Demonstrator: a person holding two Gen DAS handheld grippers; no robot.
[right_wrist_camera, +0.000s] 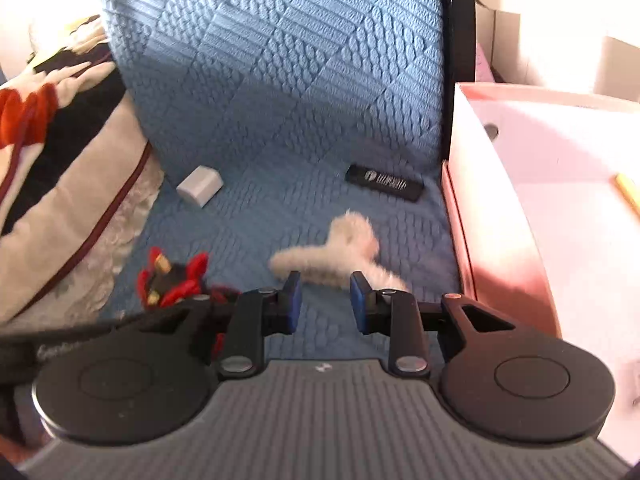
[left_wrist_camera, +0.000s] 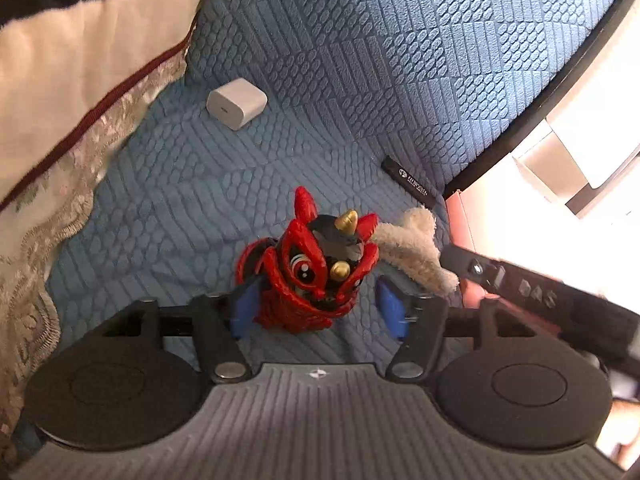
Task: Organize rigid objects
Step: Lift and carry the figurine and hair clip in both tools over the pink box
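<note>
A red and black lion-dance figurine (left_wrist_camera: 312,268) with gold horns stands on the blue quilted seat. My left gripper (left_wrist_camera: 318,312) is open with its blue pads on either side of the figurine; the left pad touches or nearly touches it. The figurine also shows at the left of the right wrist view (right_wrist_camera: 176,280). A fluffy white hair claw (right_wrist_camera: 336,256) lies on the seat just beyond my right gripper (right_wrist_camera: 325,304), which is open and empty. The claw also shows in the left wrist view (left_wrist_camera: 416,248). A white charger cube (left_wrist_camera: 237,103) and a black stick-shaped device (left_wrist_camera: 410,182) lie farther back.
A pink open box (right_wrist_camera: 520,208) stands right of the seat, holding a yellow pencil-like item (right_wrist_camera: 628,194). A striped, lace-edged cushion (left_wrist_camera: 80,80) lies at the left. The seat's black edge (left_wrist_camera: 560,80) runs along the right. The charger (right_wrist_camera: 200,186) and black device (right_wrist_camera: 384,182) show in the right view.
</note>
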